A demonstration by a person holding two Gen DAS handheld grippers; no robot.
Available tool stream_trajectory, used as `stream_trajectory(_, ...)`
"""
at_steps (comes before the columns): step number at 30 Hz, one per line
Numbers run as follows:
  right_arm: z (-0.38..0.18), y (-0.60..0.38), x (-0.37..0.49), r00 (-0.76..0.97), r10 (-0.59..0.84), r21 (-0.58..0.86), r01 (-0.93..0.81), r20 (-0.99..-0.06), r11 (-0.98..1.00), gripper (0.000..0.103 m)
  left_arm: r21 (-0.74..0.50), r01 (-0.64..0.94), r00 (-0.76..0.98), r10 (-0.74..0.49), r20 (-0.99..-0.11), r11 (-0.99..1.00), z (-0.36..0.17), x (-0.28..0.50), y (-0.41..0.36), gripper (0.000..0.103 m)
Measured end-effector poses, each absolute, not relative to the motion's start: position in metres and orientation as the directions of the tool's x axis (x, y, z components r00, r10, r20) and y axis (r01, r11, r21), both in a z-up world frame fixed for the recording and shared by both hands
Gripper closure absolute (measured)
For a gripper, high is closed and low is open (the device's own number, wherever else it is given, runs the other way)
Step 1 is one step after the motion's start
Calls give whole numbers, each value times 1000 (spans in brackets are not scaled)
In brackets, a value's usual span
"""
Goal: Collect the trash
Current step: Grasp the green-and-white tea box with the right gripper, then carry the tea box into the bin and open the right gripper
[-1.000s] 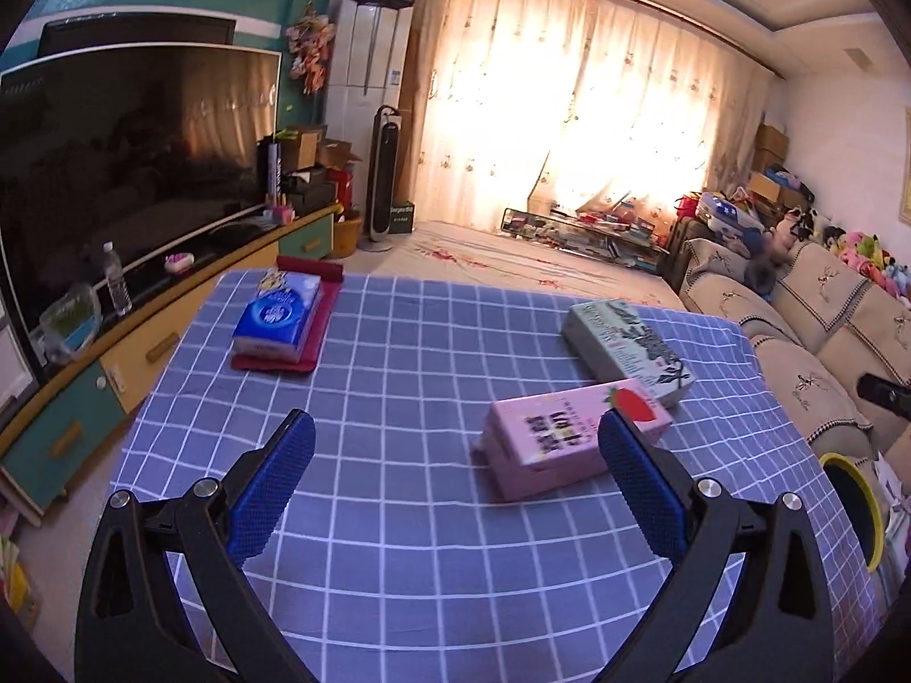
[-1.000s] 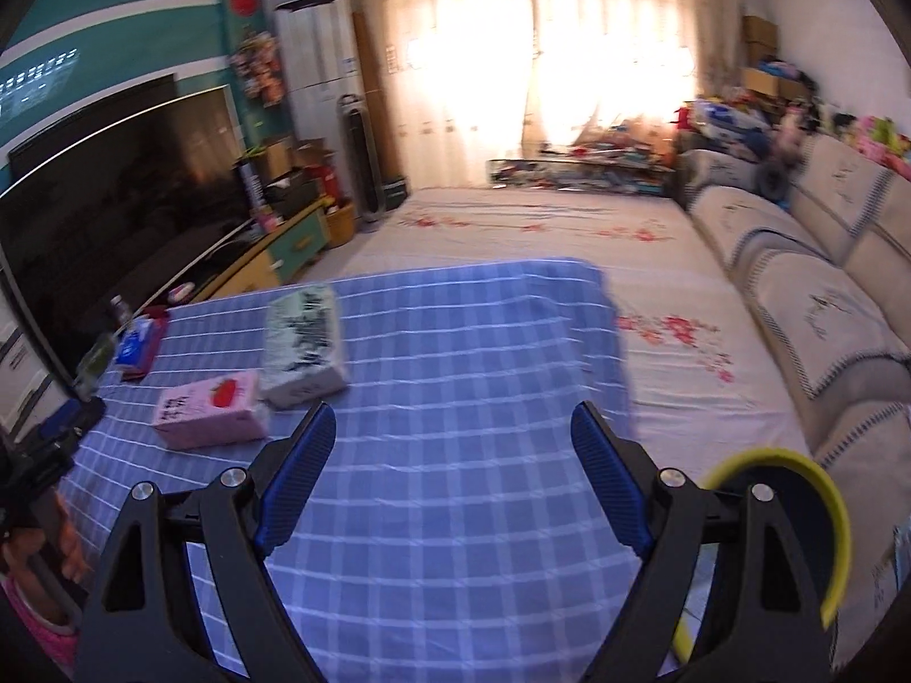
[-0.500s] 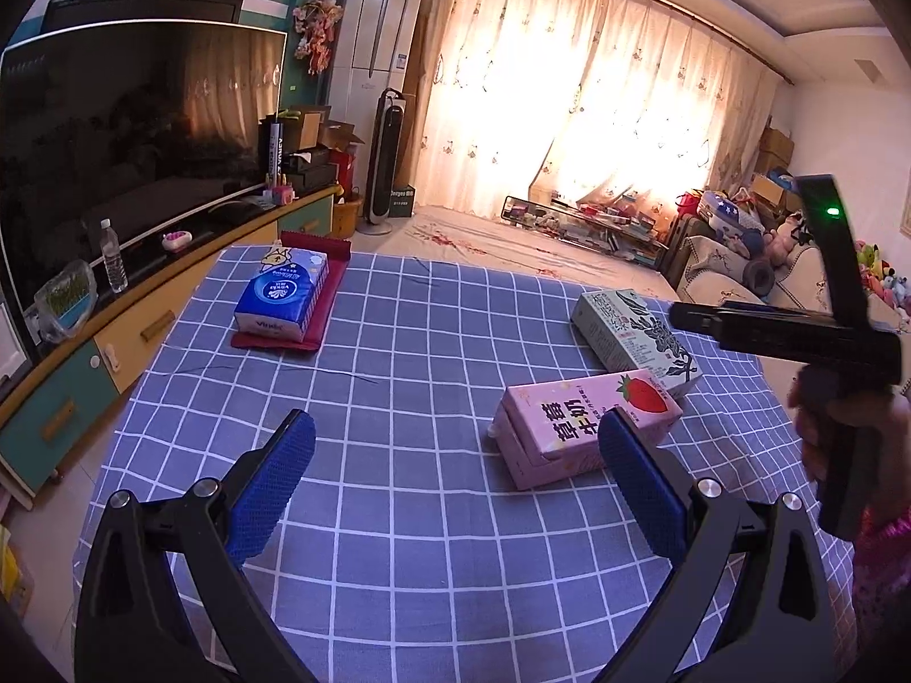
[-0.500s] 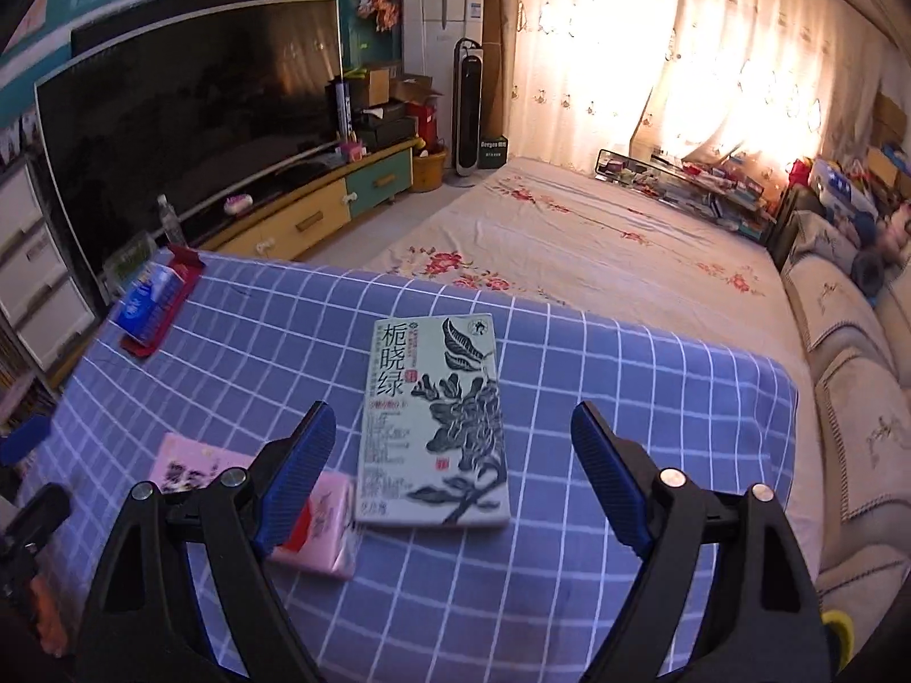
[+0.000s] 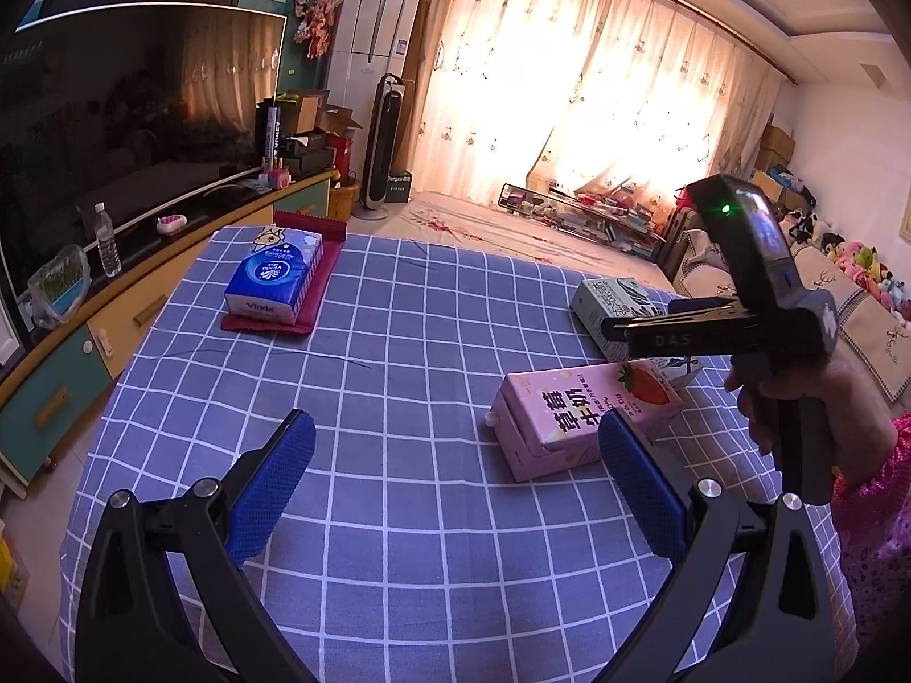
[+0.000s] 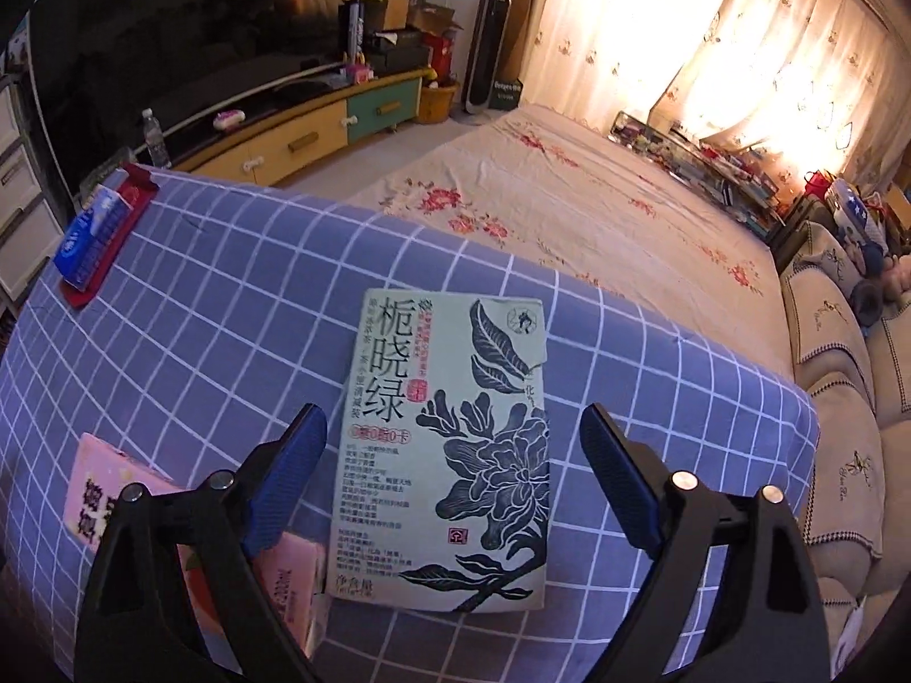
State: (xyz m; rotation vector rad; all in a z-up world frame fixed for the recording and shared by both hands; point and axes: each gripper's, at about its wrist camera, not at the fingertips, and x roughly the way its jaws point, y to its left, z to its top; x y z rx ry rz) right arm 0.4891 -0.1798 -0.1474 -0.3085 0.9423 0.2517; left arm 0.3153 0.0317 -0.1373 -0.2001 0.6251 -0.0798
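A pale green tea carton (image 6: 450, 449) with black flower print lies flat on the blue checked tablecloth (image 6: 228, 313). My right gripper (image 6: 452, 484) is open, hovering over it with one finger on each side, not touching. A pink strawberry milk carton (image 5: 586, 415) lies beside it and shows at lower left in the right wrist view (image 6: 114, 501). My left gripper (image 5: 455, 478) is open and empty above the cloth, its right finger close to the pink carton. The right gripper's body (image 5: 740, 296) shows over the green carton (image 5: 615, 307).
A blue tissue pack (image 5: 276, 282) on a red mat (image 5: 319, 290) lies at the table's far left. A TV cabinet (image 5: 85, 336) stands to the left and a sofa (image 6: 842, 398) to the right. A floral floor mat (image 6: 569, 199) lies beyond the table.
My right gripper swung left and came down over the green carton. My left gripper moved a little forward toward the pink carton. Both stayed open.
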Motion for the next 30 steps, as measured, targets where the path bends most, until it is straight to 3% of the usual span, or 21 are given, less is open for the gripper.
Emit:
stream_trajectory(5,-162,-179,500,507,54,-135,-330,-860,934,21,-213,19,807,-141,-574,977,-138,316,32,5)
stream_trajectory(9,-167,-174,502,486,77,-100,-327,-870,940,34,-215,20,808,-143,-571,976,-137,314,31,5)
stream_trajectory(20,-144,-206,475,537,105,-51,-269,-837,962,35,-212,29,806,-148,-573,977,-136,312,28,5)
stream_trajectory(30,-107,-318,388,618,105,27,-133,-779,991,35,-191,42,809,-145,-569,981,-135,310,22,5)
